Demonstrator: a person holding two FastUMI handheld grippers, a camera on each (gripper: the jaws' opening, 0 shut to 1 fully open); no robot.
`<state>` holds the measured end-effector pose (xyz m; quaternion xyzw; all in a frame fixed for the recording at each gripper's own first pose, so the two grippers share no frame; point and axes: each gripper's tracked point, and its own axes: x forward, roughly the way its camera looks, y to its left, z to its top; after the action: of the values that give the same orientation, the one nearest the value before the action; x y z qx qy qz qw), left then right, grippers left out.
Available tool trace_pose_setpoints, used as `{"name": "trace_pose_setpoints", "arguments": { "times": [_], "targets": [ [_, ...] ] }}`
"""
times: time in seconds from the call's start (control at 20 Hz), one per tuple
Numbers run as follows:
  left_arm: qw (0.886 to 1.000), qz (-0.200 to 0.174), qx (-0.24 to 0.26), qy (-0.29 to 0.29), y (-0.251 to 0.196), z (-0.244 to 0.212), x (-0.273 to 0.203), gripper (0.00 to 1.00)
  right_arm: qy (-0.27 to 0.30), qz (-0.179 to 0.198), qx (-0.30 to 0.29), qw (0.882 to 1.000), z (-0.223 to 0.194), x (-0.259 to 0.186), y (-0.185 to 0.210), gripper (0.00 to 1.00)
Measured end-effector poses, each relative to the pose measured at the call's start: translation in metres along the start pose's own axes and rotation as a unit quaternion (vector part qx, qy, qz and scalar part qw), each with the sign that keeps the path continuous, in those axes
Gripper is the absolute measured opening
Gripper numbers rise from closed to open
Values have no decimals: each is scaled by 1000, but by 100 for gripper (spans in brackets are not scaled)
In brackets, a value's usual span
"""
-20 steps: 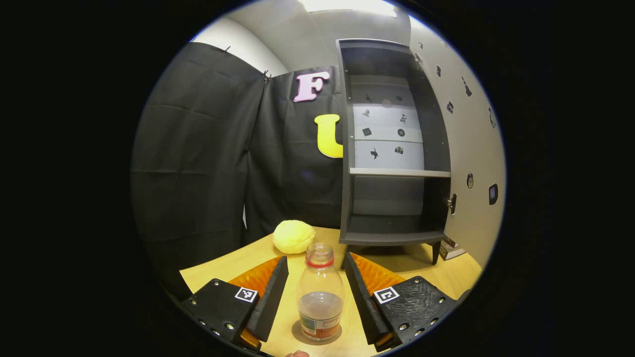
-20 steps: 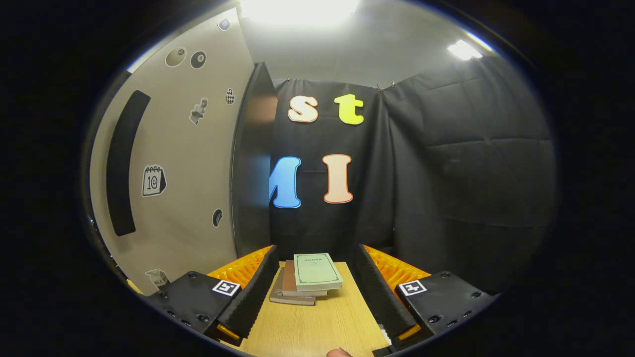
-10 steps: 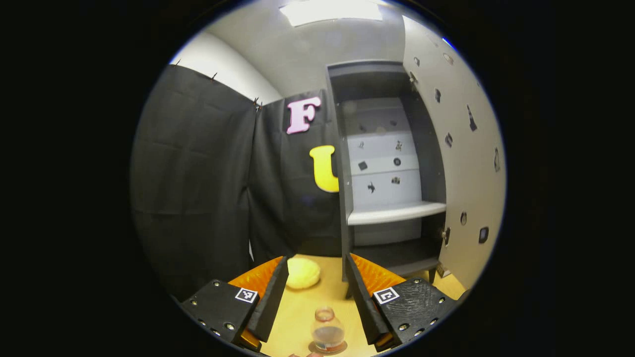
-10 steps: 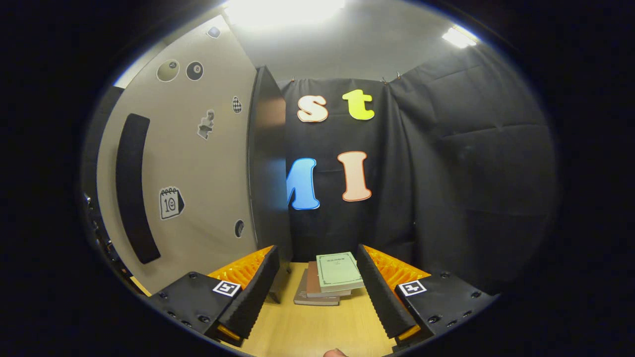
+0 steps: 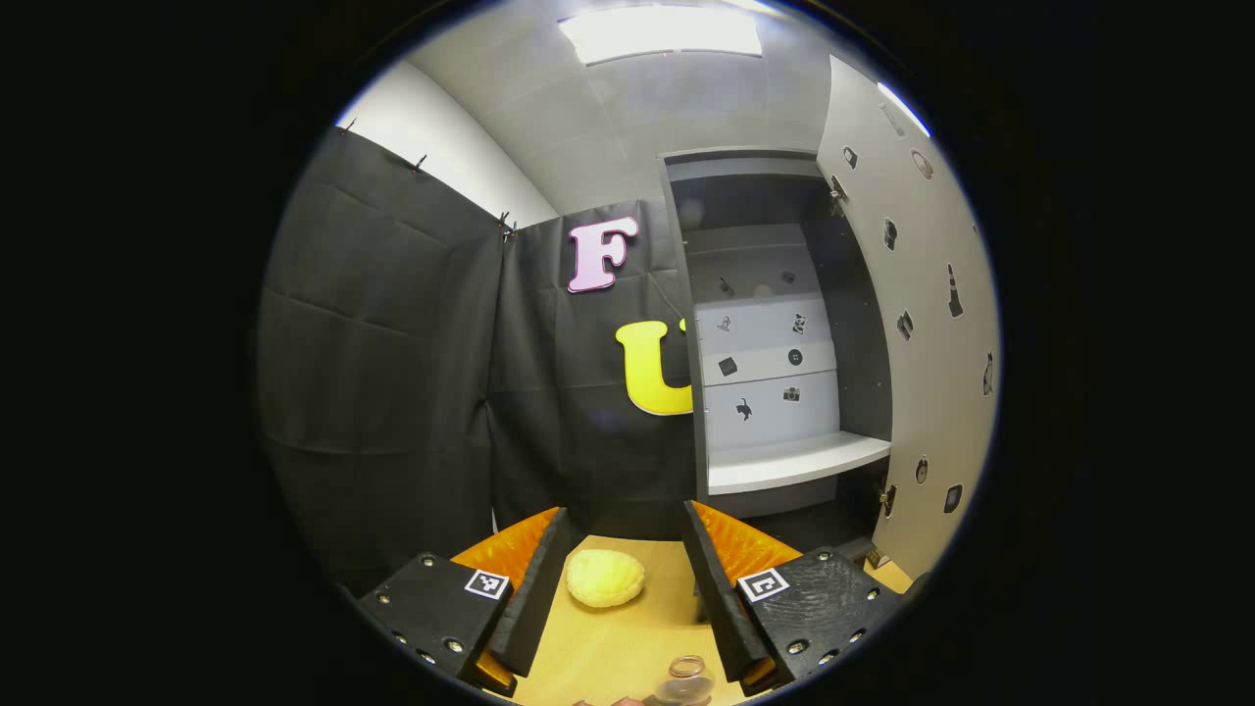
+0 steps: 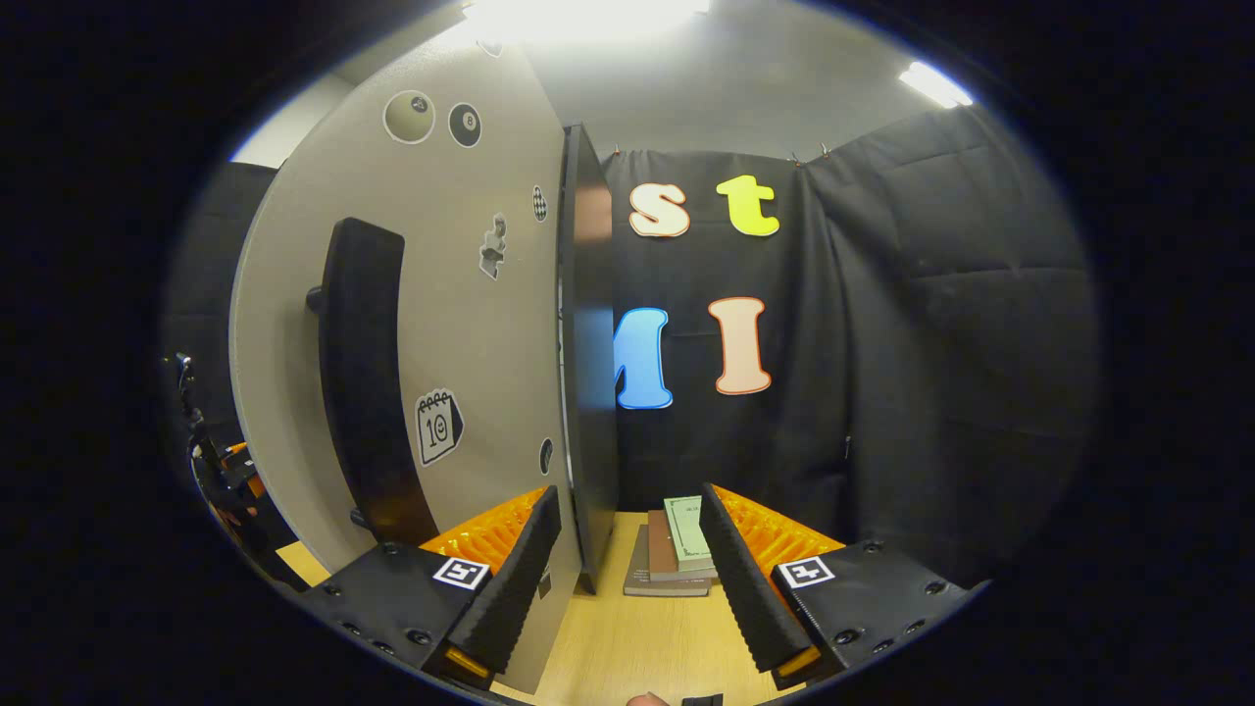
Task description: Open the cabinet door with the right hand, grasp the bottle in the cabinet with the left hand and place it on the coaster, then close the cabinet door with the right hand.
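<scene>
Pulling back, the left tool (image 5: pixel 625 598) gapes empty; the bottle (image 5: pixel 686 680) it released has slipped to the table's (image 5: pixel 608 657) near edge. Right tool (image 6: pixel 627 574), wide open and empty, has swung closer to the open door (image 6: pixel 471 324), books (image 6: pixel 677 549) beyond.

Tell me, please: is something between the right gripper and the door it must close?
Nothing visible blocks it. The right gripper is open, and the door's free edge stands just ahead between its fingers. The books lie farther back on the table, beyond the door's edge, not between the two.
</scene>
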<state>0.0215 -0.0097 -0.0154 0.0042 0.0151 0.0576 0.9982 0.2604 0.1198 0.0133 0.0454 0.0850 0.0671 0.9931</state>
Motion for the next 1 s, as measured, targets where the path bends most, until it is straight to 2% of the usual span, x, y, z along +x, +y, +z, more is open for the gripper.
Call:
{"name": "trace_pose_setpoints", "arguments": {
  "times": [0.25, 0.5, 0.55, 0.65, 1.0],
  "targets": [
    [1000, -11, -14, 9, 16, -9, 15, 67, 13, -11, 14, 1000, -3, 0, 16, 92],
    [999, -22, -25, 16, 27, -16, 23, 67, 19, 20, 7, 1000, -3, 0, 57, 91],
    [999, -22, -26, 16, 30, -18, 24, 66, 20, 26, 3, 999, -1, 1, 66, 87],
    [999, -22, -30, 17, 36, -22, 23, 67, 19, 38, -6, 999, 1, 2, 86, 87],
    [999, -21, -35, 21, 65, -29, 16, 65, 12, 59, -30, 998, 3, 20, 136, 87]
  ]
}}
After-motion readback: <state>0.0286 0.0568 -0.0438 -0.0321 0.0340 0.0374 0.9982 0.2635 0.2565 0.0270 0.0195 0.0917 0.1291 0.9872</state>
